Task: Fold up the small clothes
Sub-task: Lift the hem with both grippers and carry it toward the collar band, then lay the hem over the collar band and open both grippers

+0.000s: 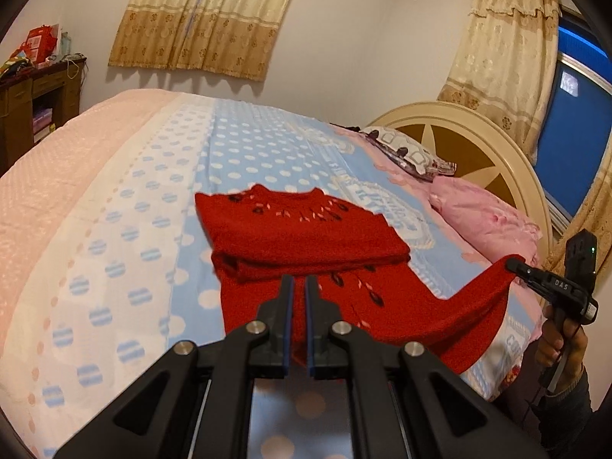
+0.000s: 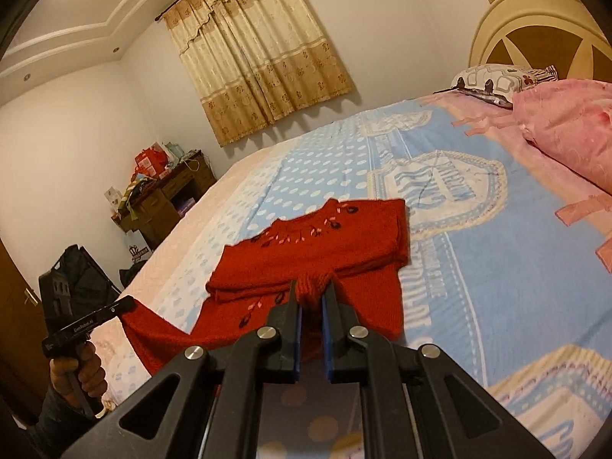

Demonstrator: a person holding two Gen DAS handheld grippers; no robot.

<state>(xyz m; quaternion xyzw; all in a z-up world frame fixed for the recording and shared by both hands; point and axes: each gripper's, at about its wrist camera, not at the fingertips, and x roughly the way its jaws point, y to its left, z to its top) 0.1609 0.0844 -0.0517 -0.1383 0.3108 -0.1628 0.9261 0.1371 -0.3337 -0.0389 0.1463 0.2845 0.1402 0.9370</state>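
Observation:
A small red knitted sweater (image 1: 306,233) with embroidered neckline lies on the bed, its upper part folded over; it also shows in the right wrist view (image 2: 325,244). My left gripper (image 1: 299,287) is shut on the sweater's lower hem, red cloth between its pads. My right gripper (image 2: 310,294) is shut on a bunched bit of the hem. In the left wrist view the right gripper (image 1: 514,264) holds a stretched red corner at the right. In the right wrist view the left gripper (image 2: 128,302) holds the other corner, lifted off the bed.
The bed has a blue dotted cover (image 1: 248,145) and a pink blanket side (image 1: 57,176). Pink bedding (image 1: 485,222) and a patterned pillow (image 1: 405,151) lie by the headboard (image 1: 470,141). A wooden desk (image 2: 168,199) stands by the far wall.

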